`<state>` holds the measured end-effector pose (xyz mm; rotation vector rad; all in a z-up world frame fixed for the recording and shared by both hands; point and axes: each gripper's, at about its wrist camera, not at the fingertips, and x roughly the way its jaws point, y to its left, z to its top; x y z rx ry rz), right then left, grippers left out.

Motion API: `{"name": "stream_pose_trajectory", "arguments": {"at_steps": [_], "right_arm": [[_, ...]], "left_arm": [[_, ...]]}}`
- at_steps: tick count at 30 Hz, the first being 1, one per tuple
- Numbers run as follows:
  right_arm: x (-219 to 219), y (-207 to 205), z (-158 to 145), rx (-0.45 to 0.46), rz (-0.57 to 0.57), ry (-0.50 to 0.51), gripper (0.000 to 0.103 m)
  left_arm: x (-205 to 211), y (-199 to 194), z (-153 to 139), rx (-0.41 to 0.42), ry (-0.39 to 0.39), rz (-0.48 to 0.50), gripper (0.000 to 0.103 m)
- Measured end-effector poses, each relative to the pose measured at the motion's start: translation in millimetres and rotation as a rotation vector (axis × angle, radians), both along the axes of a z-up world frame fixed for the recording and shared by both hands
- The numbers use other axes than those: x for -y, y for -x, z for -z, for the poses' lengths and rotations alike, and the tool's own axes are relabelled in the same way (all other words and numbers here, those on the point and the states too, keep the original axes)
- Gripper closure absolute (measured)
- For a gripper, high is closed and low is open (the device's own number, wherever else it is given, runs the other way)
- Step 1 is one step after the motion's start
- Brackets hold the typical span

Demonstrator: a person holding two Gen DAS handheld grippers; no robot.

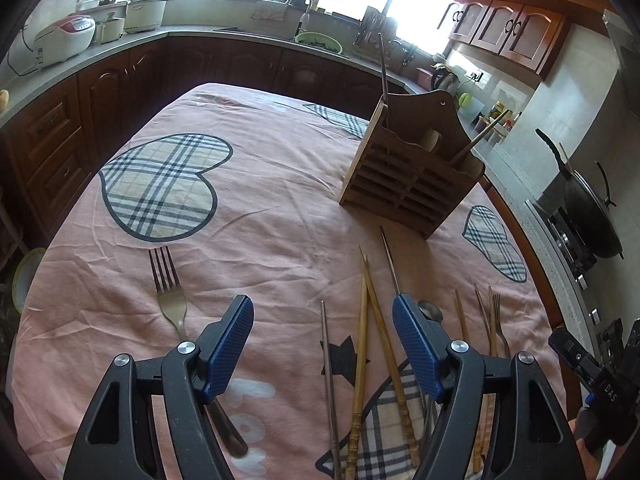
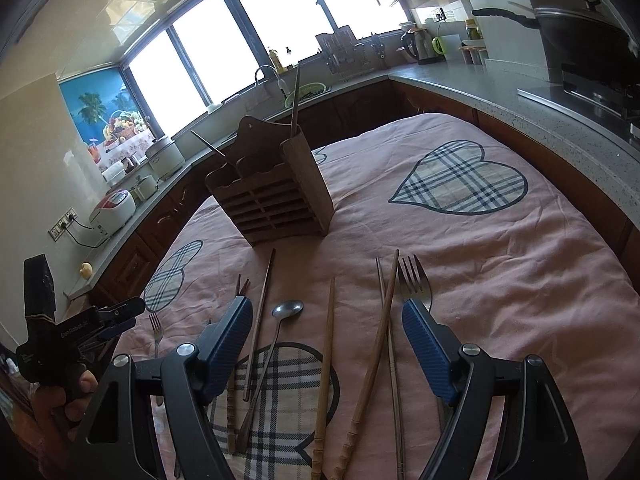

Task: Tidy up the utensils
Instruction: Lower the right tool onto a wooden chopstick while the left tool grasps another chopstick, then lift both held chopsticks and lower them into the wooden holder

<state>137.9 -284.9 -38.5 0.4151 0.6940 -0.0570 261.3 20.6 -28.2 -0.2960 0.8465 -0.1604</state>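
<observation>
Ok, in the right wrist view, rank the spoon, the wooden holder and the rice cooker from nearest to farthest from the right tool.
1. Spoon: on the cloth, just ahead of the right tool, between its open fingers.
2. Wooden holder: upright, mid-table beyond the utensils.
3. Rice cooker: far left, on the counter.

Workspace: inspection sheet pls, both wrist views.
Surface: pink cloth with plaid hearts, wrinkled, covering the table.
Job's things: wooden holder upright on the cloth, a few sticks already in it; chopsticks, a spoon and two forks lying loose on the cloth in front of it.
Clutter: nothing seen on the cloth besides utensils.
Grippers: left gripper open, nothing between the pads; right gripper open, above the spoon and chopsticks, holding nothing.
Cables: one cord from a wall socket to the rice cooker; none on the table.
Surroundings: kitchen counter, wok on the stove, bright windows.
</observation>
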Motion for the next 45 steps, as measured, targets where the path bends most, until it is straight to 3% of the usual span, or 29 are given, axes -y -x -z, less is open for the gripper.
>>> {"name": "stream_pose_trajectory", "arguments": {"at_steps": [7,15,23,29,32,35,37,38,39,45], "right_arm": [[2.2,-16.7,12.3,-0.036,-0.018,-0.007,0.025],[11.3,-49.5,36.9,-0.125,-0.04,-0.026,0.053],[32.3,-75.2,60.3,-0.21,-0.01,-0.049,0.054],[45.3,-95.1,68.6,-0.226,-0.008,-0.087,0.058],[49.5,-106.9,70.2,-0.227,-0.011,-0.1,0.061],[51.3,-116.3,72.3,-0.234,-0.01,-0.093,0.071],[52.5,-121.4,76.2,-0.245,-0.016,-0.105,0.083],[53.2,-123.6,79.7,-0.256,-0.014,-0.106,0.093],[54.0,-124.3,82.8,-0.261,-0.012,-0.11,0.096],[51.7,-116.9,73.8,-0.215,-0.015,-0.12,0.097]], "left_arm": [[9.4,-18.2,10.8,-0.034,-0.012,0.01,0.032],[24.0,-51.2,24.1,-0.074,-0.034,0.041,0.033],[42.4,-98.1,42.5,-0.125,-0.046,0.095,0.039],[61.6,-137.1,65.3,-0.179,-0.066,0.147,0.051],[71.7,-152.3,77.2,-0.208,-0.077,0.173,0.061],[80.3,-160.0,83.5,-0.201,-0.11,0.188,0.075],[83.0,-164.1,86.7,-0.21,-0.103,0.204,0.093],[83.2,-165.2,86.6,-0.211,-0.093,0.203,0.093],[83.2,-165.1,86.4,-0.209,-0.088,0.201,0.093],[72.6,-149.1,68.7,-0.166,-0.059,0.187,0.094]]}}
